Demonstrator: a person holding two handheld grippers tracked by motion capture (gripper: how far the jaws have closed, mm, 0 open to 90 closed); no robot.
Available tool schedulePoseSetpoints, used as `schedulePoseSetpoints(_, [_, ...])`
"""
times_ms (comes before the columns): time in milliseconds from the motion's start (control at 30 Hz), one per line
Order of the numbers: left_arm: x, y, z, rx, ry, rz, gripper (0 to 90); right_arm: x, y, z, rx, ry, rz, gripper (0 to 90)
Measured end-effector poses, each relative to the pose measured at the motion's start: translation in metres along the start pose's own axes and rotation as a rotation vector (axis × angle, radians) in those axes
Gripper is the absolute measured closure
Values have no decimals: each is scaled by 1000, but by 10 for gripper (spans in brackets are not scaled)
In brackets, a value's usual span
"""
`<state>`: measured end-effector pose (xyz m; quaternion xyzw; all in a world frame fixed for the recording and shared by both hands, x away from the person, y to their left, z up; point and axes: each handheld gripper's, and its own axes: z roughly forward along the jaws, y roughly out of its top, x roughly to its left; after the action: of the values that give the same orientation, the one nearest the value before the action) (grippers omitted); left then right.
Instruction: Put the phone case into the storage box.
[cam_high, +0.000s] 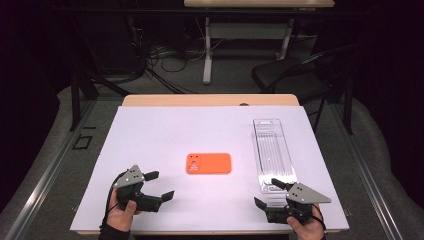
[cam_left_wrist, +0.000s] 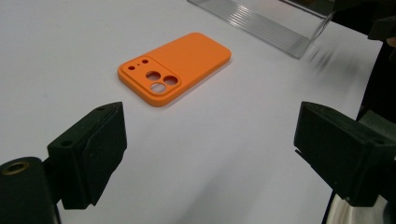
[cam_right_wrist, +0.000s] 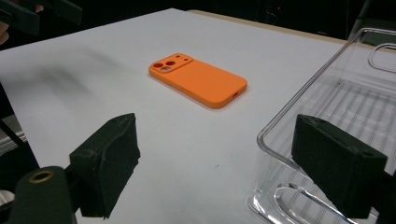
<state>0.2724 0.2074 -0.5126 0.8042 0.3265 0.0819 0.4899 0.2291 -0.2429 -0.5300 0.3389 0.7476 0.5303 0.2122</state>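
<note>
item: orange phone case (cam_high: 208, 163), flat mid-surface (cam_high: 150, 130). my left claw (cam_high: 156, 185) and right claw (cam_high: 265, 192) spread, empty, near it. clear tray (cam_high: 272, 152) beside case; risk: right claw nudging tray.

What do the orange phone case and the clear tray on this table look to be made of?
The orange phone case: likely matte plastic or silicone, judging by its uniform colour, lack of glare and soft rounded edges. The long clear ribbed tray: probably thin glossy moulded plastic, since the sheet shows through it and its rims catch highlights.
</note>
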Motion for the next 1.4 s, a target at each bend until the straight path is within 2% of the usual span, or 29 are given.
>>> schedulePoseSetpoints(33, [0,0,2,10,1,-8,97,1,0,1,14,4,-7,143])
schedulePoseSetpoints(167, [2,1,4,33,18,-27,97,2,-1,2,13,0,-11,143])
schedulePoseSetpoints(300, [3,3,3,27,17,-35,96,2,-1,2,7,7,-9,143])
schedulePoseSetpoints(500, [7,15,2,19,11,-91,95,3,1,0,-8,13,-13,143])
schedulePoseSetpoints(600, [9,22,3,40,18,-91,98,5,1,0,-3,21,-18,143])
schedulePoseSetpoints(667, [9,24,4,42,21,-88,144,5,1,0,-1,20,-20,143])
schedulePoseSetpoints(867, [14,39,11,48,30,-79,171,6,1,1,-7,25,-28,142])
schedulePoseSetpoints(933, [16,46,14,58,32,-80,258,6,1,0,-7,25,-28,143])
schedulePoseSetpoints(1000, [16,53,19,63,27,-76,293,6,1,0,-8,24,-26,143])
schedulePoseSetpoints(1033, [17,59,22,74,25,-72,363,5,1,0,-7,21,-23,143])
schedulePoseSetpoints(1067, [17,59,22,74,25,-72,390,5,1,0,-7,21,-23,143])
schedulePoseSetpoints(1100, [17,64,25,79,29,-64,390,5,1,0,-8,21,-23,142])
schedulePoseSetpoints(1167, [16,76,32,90,26,-39,493,5,0,0,-8,22,-27,142])
schedulePoseSetpoints(1233, [16,81,35,106,31,-28,516,5,0,0,-7,21,-27,142])
schedulePoseSetpoints(1300, [15,90,44,120,29,-2,589,5,0,1,-11,22,-26,142])
schedulePoseSetpoints(1400, [15,96,52,142,15,0,621,5,0,1,-10,20,-26,143])
